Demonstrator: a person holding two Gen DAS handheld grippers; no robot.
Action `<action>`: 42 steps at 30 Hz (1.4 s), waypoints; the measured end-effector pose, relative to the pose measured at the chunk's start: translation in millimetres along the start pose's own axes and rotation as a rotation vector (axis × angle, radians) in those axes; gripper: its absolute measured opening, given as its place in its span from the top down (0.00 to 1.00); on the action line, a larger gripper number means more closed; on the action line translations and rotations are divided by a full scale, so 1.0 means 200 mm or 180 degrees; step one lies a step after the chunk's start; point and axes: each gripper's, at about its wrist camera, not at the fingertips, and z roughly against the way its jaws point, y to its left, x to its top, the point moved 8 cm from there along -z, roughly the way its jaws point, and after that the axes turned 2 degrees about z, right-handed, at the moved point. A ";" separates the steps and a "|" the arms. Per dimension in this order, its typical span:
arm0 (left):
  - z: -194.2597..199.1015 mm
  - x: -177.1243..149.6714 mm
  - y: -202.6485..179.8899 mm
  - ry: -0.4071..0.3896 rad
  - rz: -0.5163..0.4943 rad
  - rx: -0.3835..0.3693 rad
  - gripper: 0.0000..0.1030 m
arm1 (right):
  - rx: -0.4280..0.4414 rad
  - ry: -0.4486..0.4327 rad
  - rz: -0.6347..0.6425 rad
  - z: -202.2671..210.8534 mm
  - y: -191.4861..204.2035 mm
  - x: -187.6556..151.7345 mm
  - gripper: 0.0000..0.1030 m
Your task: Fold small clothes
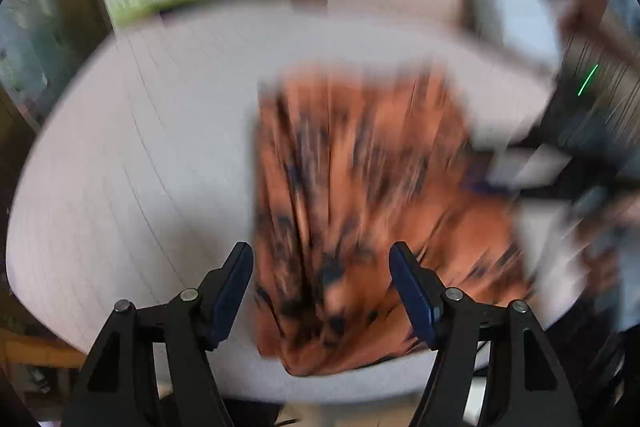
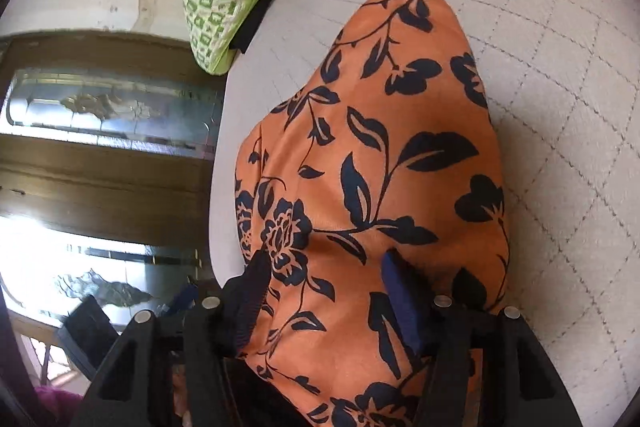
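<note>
Orange garment (image 2: 372, 163) printed with black leaves and flowers lies across the white quilted bed (image 2: 560, 131), its narrow end pointing away from us toward a green patterned pillow (image 2: 224, 3) at the bed's far edge; a wooden cabinet with glass panels (image 2: 108, 131) stands beside the bed. We see the cloth running up between the fingers of our right claw (image 2: 324, 267), which sit at a middling spread with fabric draped over and between them; whether they actually pinch it we cannot tell. Our left claw (image 1: 322, 263) hangs wide apart and empty just above the near hem of the garment (image 1: 360, 207), in a view smeared by motion. We judge the step in hand to be taking a hem for a fold: both claws should close on matching corners of the same edge, lift only enough to clear the bed, and carry the edge over evenly so the slippery cloth does not bunch.
</note>
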 end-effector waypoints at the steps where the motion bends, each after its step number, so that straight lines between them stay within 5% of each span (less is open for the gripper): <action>1: -0.08 -0.04 0.01 0.0129 0.0000 0.0024 0.28 | 0.0002 -0.0018 -0.0021 0.02 0.01 0.00 0.40; 3: -0.12 -0.06 0.04 0.0016 0.0192 -0.0052 0.19 | 0.0019 -0.0057 0.0121 0.07 0.08 -0.02 0.40; 7: -0.11 -0.06 0.03 -0.0024 0.0136 -0.0037 0.18 | 0.0458 -0.0016 0.0352 0.20 0.25 -0.21 0.33; 9: -0.12 -0.04 0.02 0.0046 0.0195 -0.0086 0.18 | 0.0315 0.0142 0.0431 0.15 0.20 -0.33 0.29; 11: -0.06 -0.03 0.05 0.0035 0.0233 -0.0064 0.20 | 0.0095 0.0380 0.0310 0.01 0.01 -0.45 0.38; 16: 0.28 0.12 0.06 -0.0543 0.0330 -0.0254 0.20 | 0.0141 0.0227 0.0253 0.05 0.01 -0.45 0.42; 18: 0.23 0.12 0.02 -0.0476 0.0247 -0.0247 0.20 | 0.0199 0.0225 0.0246 0.06 0.01 -0.46 0.42; 21: -0.11 -0.02 0.02 0.0149 0.0009 0.0175 0.18 | 0.0304 0.0246 0.0092 0.06 0.01 -0.42 0.42; 24: -0.12 -0.05 0.05 0.0045 0.0250 -0.0010 0.14 | 0.0371 0.0190 0.0181 0.14 0.07 -0.36 0.42; 30: -0.13 -0.04 0.04 0.0024 0.0226 -0.0079 0.13 | 0.0422 -0.0105 0.0459 0.21 0.27 -0.03 0.36; 33: -0.12 -0.03 0.06 0.0002 0.0314 -0.0151 0.14 | -0.0066 0.0100 0.0220 0.00 0.05 0.06 0.36; 36: 0.03 0.03 0.12 -0.0252 0.0431 -0.0148 0.14 | 0.0085 0.0012 0.0001 -0.04 -0.01 0.07 0.41; 39: 0.17 0.12 0.13 -0.0501 0.0489 -0.0202 0.14 | -0.0088 0.0038 0.0252 -0.04 0.03 0.04 0.40; 42: 0.08 0.14 0.14 -0.0357 0.0312 0.0217 0.14 | -0.0081 -0.0003 0.0264 0.00 0.06 0.02 0.40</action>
